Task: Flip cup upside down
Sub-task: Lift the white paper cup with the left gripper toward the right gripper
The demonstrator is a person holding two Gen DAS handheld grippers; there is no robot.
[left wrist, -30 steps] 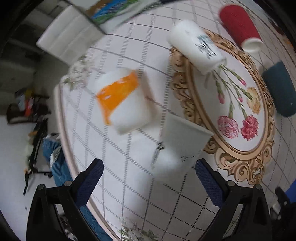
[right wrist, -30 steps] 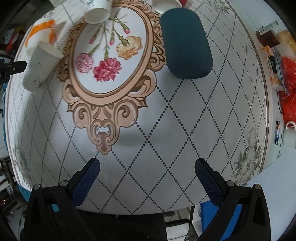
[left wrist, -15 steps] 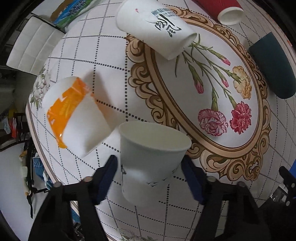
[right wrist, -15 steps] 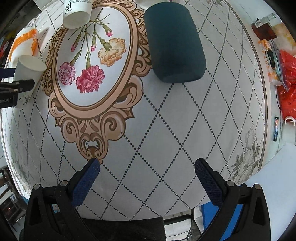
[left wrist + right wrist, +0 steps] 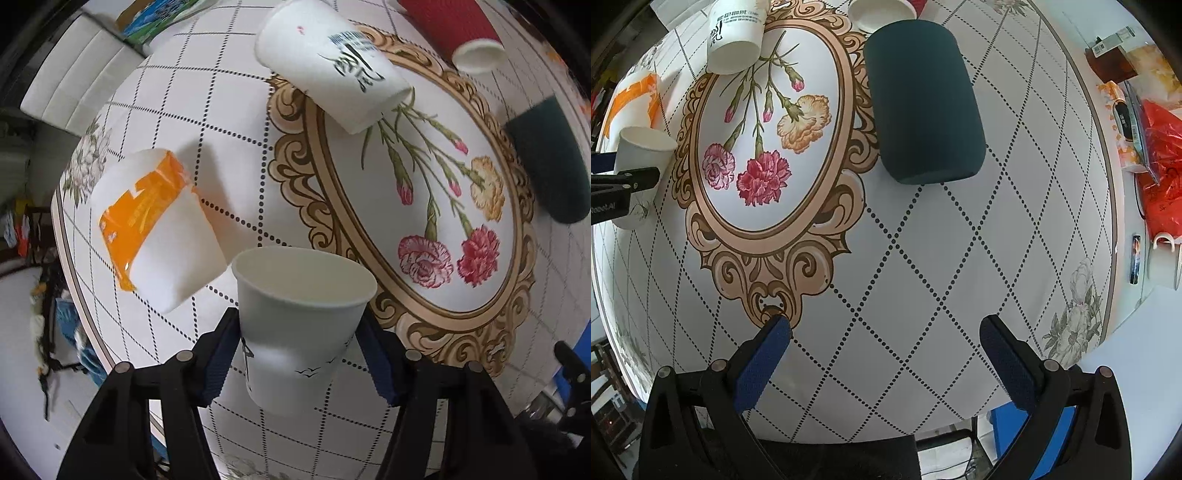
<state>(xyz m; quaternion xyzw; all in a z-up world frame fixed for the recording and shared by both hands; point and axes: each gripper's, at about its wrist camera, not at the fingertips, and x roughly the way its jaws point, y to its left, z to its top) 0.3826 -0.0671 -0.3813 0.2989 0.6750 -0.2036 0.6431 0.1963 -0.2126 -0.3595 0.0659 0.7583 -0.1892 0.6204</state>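
1. Cup, white paper with small bird prints, sits low in the centre of the left wrist view, mouth up. The left gripper is clamped on its lower wall, one blue pad pressing each side. The right wrist view shows the same cup at the left edge of the frame, close to the oval's left border.

2. Cups in all, counted across both views: five. Beyond the held one, an orange-banded white cup lies at centre left, its side just beside the held cup's rim. A white cup with black lettering lies at upper centre, a red ribbed cup at the top right, and a dark teal cup at the right edge.

3. The right gripper hovers low in its own frame over bare cloth, its fingers wide apart with nothing between them. The teal cup lies well ahead of it, in the upper centre.

4. The round table carries a white cloth with a dotted diamond grid and a gold-framed oval of carnations.

5. At the right edge of the right wrist view, past the table, sit a red plastic bag and a white mug.
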